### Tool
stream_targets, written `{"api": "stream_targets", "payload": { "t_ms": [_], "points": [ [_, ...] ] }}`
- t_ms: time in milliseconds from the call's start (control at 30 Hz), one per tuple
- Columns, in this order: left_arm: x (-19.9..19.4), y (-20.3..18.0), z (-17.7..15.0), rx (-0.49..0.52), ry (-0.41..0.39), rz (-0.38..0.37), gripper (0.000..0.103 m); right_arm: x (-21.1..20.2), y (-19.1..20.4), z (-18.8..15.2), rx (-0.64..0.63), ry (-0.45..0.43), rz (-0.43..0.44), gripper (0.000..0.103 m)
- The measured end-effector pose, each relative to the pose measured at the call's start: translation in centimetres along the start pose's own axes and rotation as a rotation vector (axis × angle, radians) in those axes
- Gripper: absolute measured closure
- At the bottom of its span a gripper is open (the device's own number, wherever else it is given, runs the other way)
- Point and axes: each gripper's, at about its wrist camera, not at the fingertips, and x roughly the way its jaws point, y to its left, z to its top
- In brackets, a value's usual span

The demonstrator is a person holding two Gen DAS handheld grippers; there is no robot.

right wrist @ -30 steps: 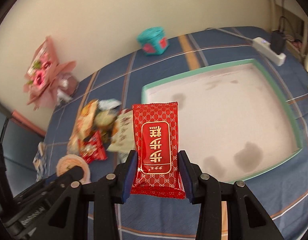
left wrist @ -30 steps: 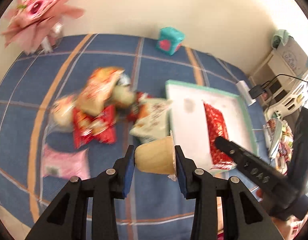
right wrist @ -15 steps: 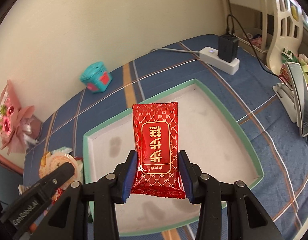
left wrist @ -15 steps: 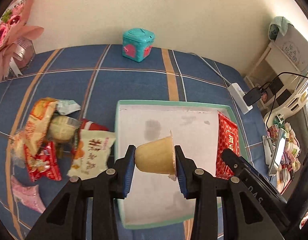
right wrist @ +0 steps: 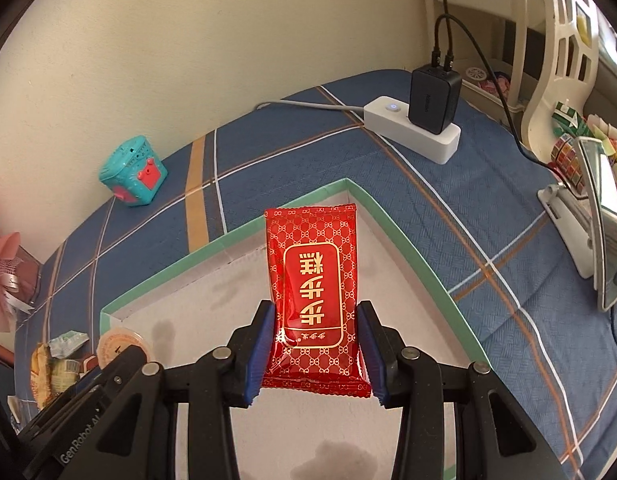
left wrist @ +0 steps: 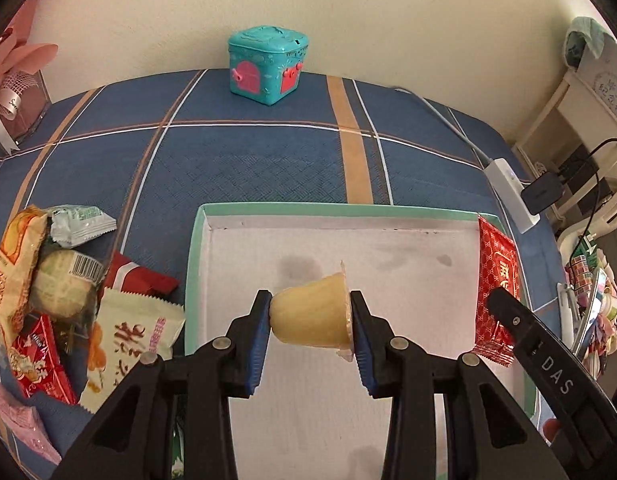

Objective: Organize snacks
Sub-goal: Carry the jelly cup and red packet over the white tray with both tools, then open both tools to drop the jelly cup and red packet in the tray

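My left gripper (left wrist: 310,320) is shut on a yellow jelly cup (left wrist: 312,318), held on its side above the white tray with a green rim (left wrist: 268,210). My right gripper (right wrist: 316,344) is shut on a red snack packet (right wrist: 314,292) with gold lettering, held above the tray's far right corner (right wrist: 348,184). The red packet (left wrist: 496,280) and the right gripper's finger (left wrist: 548,364) also show at the tray's right side in the left wrist view. The jelly cup's lid (right wrist: 122,342) shows at the lower left of the right wrist view. A pile of snack packets (left wrist: 68,300) lies left of the tray.
A teal toy box (left wrist: 268,64) stands at the back by the wall. A white power strip (right wrist: 412,128) with a black charger lies right of the tray. A pink bouquet (left wrist: 12,80) sits at the far left. A phone on a stand (right wrist: 600,220) is at the right.
Both grippers have moved right and forward with their snacks, from near the snack pile to above the tray. Their grips have not changed.
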Motion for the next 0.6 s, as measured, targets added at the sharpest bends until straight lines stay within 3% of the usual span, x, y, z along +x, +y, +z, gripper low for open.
{"api": "stream_targets", "payload": {
  "t_ms": [600],
  "points": [
    [2.9,-0.6,0.7,0.018,0.030,0.009,0.063,2.7,1.3,0.2,-0.078,0.033,-0.063,0.059]
  ]
}}
